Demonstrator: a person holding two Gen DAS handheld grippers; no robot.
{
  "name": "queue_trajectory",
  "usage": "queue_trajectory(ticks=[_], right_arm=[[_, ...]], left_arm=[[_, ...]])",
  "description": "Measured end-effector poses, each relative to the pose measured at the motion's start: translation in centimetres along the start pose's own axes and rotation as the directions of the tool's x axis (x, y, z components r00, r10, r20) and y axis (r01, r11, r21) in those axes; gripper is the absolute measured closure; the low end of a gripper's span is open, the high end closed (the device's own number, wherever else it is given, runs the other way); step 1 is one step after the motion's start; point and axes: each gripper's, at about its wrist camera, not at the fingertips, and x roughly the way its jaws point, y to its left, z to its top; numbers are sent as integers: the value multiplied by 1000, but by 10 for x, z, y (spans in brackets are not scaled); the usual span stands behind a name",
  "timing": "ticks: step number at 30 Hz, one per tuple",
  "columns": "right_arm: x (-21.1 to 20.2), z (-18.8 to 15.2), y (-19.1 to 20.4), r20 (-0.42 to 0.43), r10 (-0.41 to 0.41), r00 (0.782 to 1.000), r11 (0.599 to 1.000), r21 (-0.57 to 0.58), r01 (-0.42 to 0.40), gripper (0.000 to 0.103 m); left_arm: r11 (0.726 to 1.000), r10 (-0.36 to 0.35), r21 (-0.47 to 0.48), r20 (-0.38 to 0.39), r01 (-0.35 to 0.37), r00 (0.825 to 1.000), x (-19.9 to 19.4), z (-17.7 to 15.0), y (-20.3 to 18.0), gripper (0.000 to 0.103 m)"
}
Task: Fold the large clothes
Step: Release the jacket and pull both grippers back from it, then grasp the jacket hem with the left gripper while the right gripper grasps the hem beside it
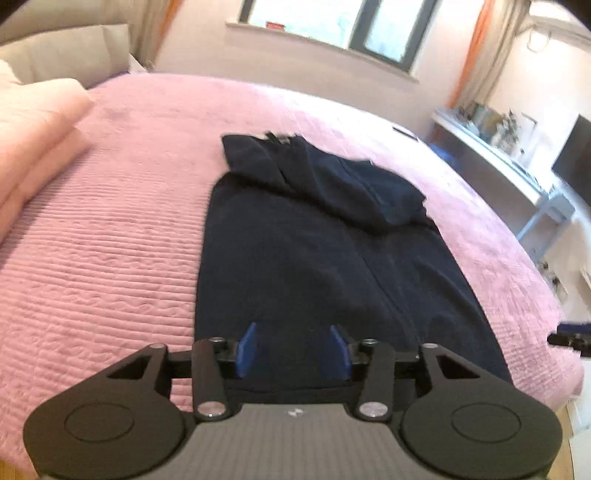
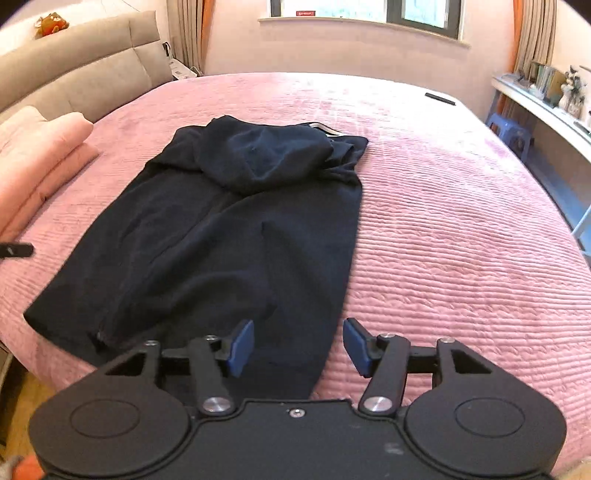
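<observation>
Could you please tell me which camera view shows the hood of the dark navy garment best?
The right wrist view: the hood lies sharp and complete, folded down over the dark navy garment on the pink bedspread. The left wrist view shows the same hood blurred, at a slant.

No writing can be read anywhere. A small red sign (image 2: 305,13) stands on the window sill (image 2: 364,26), and its pale marks are too blurred and small to make out; in the left wrist view the same sign (image 1: 275,25) is only a red smear. The books and boxes on the shelf (image 2: 546,105) show no legible titles.
</observation>
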Motion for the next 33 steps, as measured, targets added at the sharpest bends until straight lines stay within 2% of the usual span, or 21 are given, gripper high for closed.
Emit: queue_trajectory(ticks=[4, 8, 11, 16, 23, 24, 25, 26, 27, 28, 29, 30, 31, 33], right_arm=[[7, -10, 0, -4, 33, 999, 996, 77, -33, 31], [32, -16, 4, -43, 17, 999, 996, 93, -13, 28], [55, -23, 4, -102, -5, 995, 994, 106, 16, 28], [80, -37, -7, -155, -3, 988, 988, 149, 26, 27], [103, -43, -16, -188, 74, 979, 964, 265, -22, 27], [104, -45, -14, -179, 81, 980, 961, 277, -28, 27], [105, -47, -13, -166, 81, 983, 955, 296, -29, 35], [104, -48, -10, -164, 73, 984, 953, 302, -20, 51], [103, -48, -6, -160, 59, 985, 958, 286, -11, 57], [98, -47, -1, -148, 33, 988, 970, 245, 4, 80], [91, -44, 1, -136, 15, 991, 978, 210, 14, 96], [84, -42, -1, -121, -3, 993, 981, 190, 26, 97], [76, -40, -4, -106, -27, 994, 984, 173, 45, 97], [65, -39, -17, -93, -17, 996, 986, 163, 32, 97]], left_arm=[[1000, -3, -14, -10, 3, 1000, -5, -12, 0, 48], [997, 74, 15, -41, -74, 996, 9, -21, 3, 42], [996, 78, -34, -70, -81, 994, 26, -27, 17, 41], [980, 141, -119, -143, -159, 980, 50, -39, 40, 33], [974, 62, -204, -177, -98, 982, 73, -48, 49, 29], [973, 43, -217, -184, -83, 982, 76, -50, 48, 32], [971, 32, -229, -185, -75, 982, 80, -52, 49, 37], [970, 38, -229, -178, -79, 983, 83, -54, 48, 46], [972, 63, -213, -174, -100, 983, 85, -55, 46, 65], [973, 77, -202, -167, -110, 983, 87, -55, 45, 76], [972, 70, -211, -153, -101, 986, 86, -54, 46, 83], [970, 55, -227, -137, -86, 989, 83, -53, 48, 93], [969, 54, -232, -124, -81, 991, 79, -52, 50, 95], [968, 67, -233, -108, -91, 992, 72, -51, 52, 96]])
